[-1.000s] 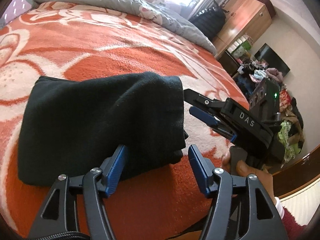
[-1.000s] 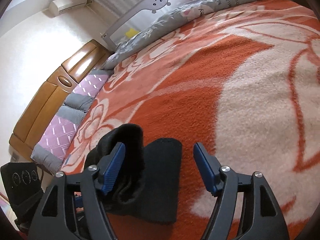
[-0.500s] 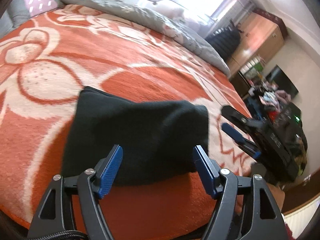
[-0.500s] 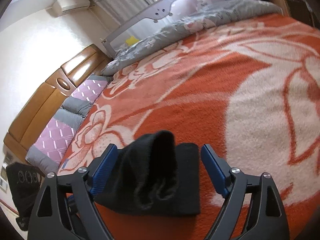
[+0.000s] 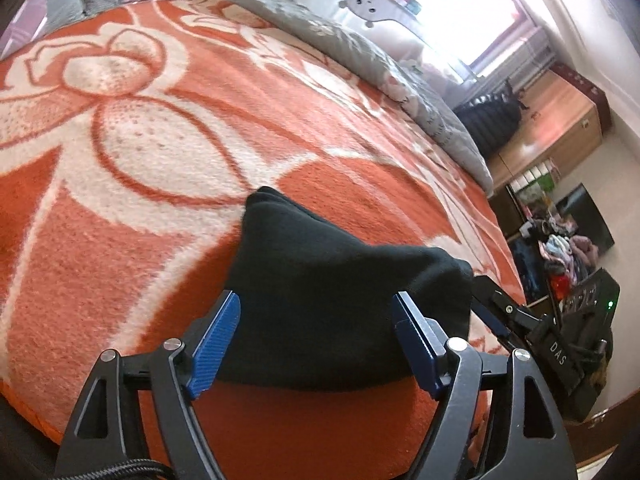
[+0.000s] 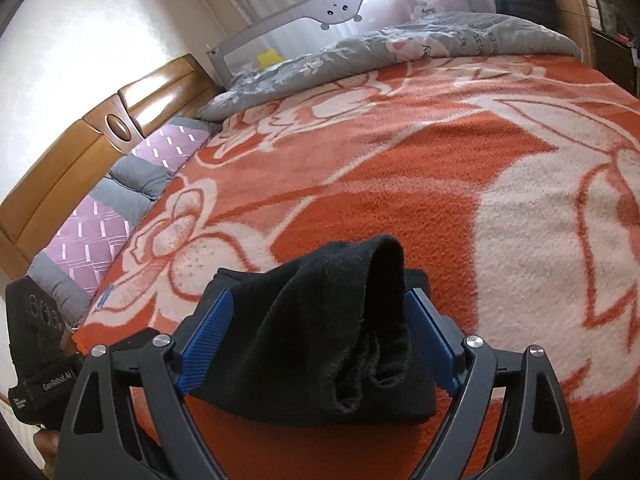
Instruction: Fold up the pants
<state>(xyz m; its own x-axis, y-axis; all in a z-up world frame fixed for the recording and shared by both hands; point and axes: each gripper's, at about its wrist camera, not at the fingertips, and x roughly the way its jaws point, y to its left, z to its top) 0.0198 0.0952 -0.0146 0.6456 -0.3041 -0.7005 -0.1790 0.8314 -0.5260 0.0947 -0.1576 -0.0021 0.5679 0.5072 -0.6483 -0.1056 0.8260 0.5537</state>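
Nearest to us, the left gripper [image 5: 316, 344] stood with its jaws spread wide, its blue pads [image 5: 214, 344] flanking the near edge of the pants [image 5: 336, 300] without pinching the cloth. Our right gripper [image 6: 318, 342] was likewise held wide apart, its pads to either side of the bundle's open end, where several folded layers showed as a rumpled stack; nothing was clamped there either. The pants themselves lay just ahead of both tools as a compact black packet on the orange floral blanket [image 5: 160, 216], close to the near edge of the bed, with one rounded corner pointing away from us. In the left view the right gripper [image 5: 500, 312] appeared just beside the packet's right end, apart from it. We judged that the folding proper was done or nearly so, and that the step in hand was letting go and checking the result. The upper layer at the open end stood proud rather than lying flat, so the next move, as we saw it, called for a light press or a tug to settle that flap, then a withdrawal that did not drag the soft knit. Farther off lay the gray quilt [image 6: 400, 48] along the grey bed rail [image 6: 344, 4], and the wooden headboard [image 6: 80, 160] with pillows [image 6: 96, 232] to the left.
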